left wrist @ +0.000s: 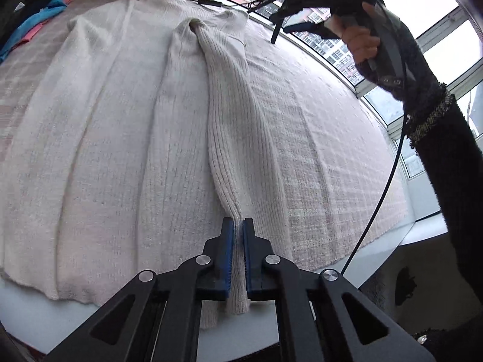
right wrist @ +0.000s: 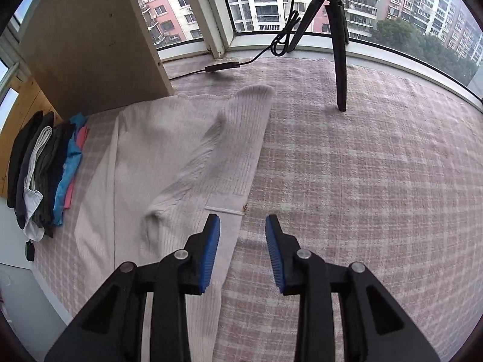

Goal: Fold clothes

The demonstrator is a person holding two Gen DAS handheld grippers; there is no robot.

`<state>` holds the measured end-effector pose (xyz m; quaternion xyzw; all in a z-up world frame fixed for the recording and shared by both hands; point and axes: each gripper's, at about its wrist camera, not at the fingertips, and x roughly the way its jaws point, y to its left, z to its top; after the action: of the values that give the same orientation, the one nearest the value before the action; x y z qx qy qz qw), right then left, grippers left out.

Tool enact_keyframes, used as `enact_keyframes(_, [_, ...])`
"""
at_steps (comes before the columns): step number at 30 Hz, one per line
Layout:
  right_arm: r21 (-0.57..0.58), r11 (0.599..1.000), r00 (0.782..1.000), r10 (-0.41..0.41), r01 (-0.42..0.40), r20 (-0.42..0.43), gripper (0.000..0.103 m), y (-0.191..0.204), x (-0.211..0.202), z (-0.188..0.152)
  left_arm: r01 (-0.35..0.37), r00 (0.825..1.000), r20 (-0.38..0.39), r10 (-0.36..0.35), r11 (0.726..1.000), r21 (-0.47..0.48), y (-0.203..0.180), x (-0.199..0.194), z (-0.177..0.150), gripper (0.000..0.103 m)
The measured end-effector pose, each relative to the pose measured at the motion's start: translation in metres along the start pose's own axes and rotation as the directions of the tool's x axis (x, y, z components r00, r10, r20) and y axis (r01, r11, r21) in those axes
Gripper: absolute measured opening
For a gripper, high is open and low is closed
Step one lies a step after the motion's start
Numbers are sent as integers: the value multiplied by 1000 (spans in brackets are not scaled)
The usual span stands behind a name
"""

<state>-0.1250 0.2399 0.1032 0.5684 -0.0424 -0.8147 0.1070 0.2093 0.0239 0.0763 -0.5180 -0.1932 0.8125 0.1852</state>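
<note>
A cream knitted cardigan [left wrist: 114, 138] lies spread on a pink checked blanket [left wrist: 317, 150]. Its ribbed sleeve [left wrist: 226, 126] runs from the shoulder toward me. My left gripper [left wrist: 238, 229] is shut on the sleeve's cuff end, which hangs between the blue pads. My right gripper [right wrist: 243, 226] is open and empty, held above the cardigan's right edge [right wrist: 235, 211] near the shoulder; the cardigan [right wrist: 169, 157] lies to its left. The right gripper also shows in the left wrist view [left wrist: 286, 21], held in a hand high over the far side.
A pile of folded dark, blue and pink clothes [right wrist: 45, 166] lies at the left edge. A black tripod [right wrist: 335, 39] and a cable with an inline box [right wrist: 222, 67] stand at the far side by the window. A wooden panel [right wrist: 90, 39] rises at the back left.
</note>
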Motion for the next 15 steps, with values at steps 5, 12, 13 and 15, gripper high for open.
enact_keyframes(5, [-59, 996, 998, 61, -61, 0, 31, 27, 24, -3, -101, 994, 41, 103, 994, -41, 25, -17, 1, 5])
enact_keyframes(12, [-143, 990, 994, -2, -14, -111, 31, 67, 95, 2, -153, 988, -2, 153, 987, -45, 38, 4, 1, 10])
enact_keyframes(13, [-116, 993, 996, 24, -34, -82, 31, 61, 87, 6, -162, 987, 10, 162, 986, -43, 38, -1, 2, 10])
enact_keyframes(15, [-17, 997, 997, 78, -78, -8, 31, 40, 68, 20, -161, 986, 36, 164, 985, -69, 40, -11, 3, 8])
